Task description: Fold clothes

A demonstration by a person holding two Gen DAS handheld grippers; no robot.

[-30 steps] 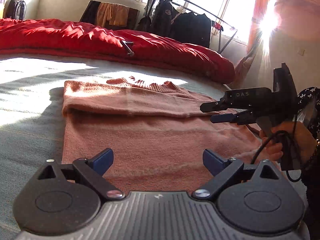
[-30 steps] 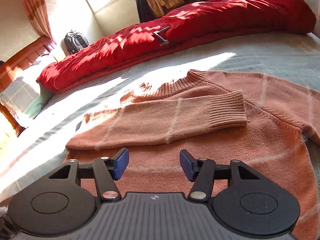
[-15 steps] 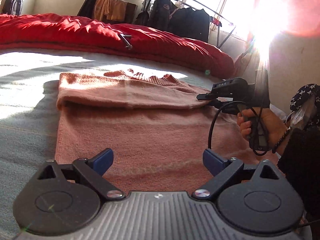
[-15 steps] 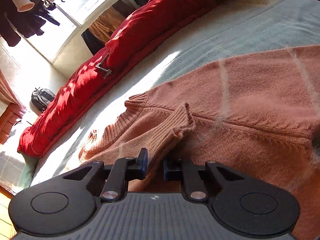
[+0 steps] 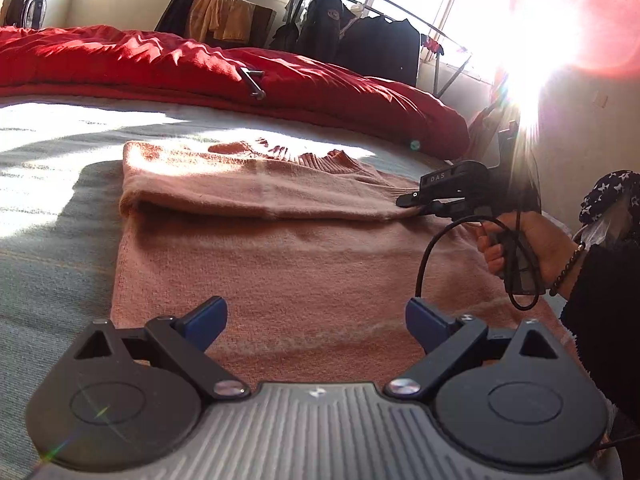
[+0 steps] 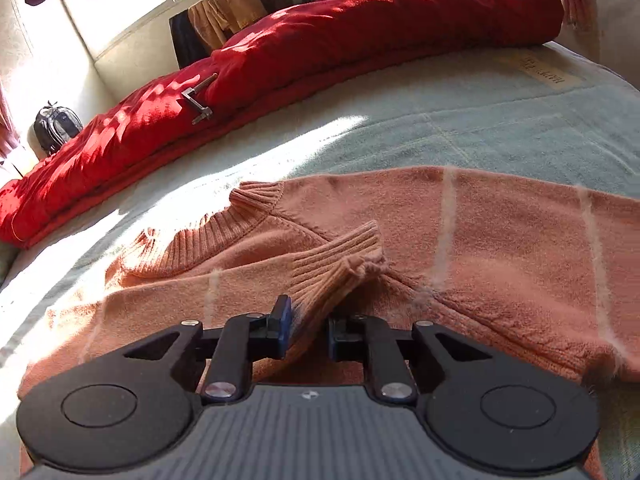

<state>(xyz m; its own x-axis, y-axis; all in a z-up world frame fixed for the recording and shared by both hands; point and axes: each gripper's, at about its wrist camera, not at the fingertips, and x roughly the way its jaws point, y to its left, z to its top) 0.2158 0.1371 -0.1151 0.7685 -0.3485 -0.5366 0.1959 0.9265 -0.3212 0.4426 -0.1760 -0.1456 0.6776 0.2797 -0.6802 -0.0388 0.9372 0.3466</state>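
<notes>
Right wrist view: the salmon-pink knitted sweater (image 6: 500,248) with pale stripes lies flat across mid-frame on the pale green bed (image 6: 460,120), one sleeve folded over its chest. The right hand-held gripper (image 6: 306,326) has the ribbed cuff (image 6: 336,256) between its jaws (they are opening slightly). The left hand-held gripper (image 5: 316,316) stands wide apart above the hem. A red quilt (image 6: 320,40) lies along the upper frame, under bright windows.
</notes>
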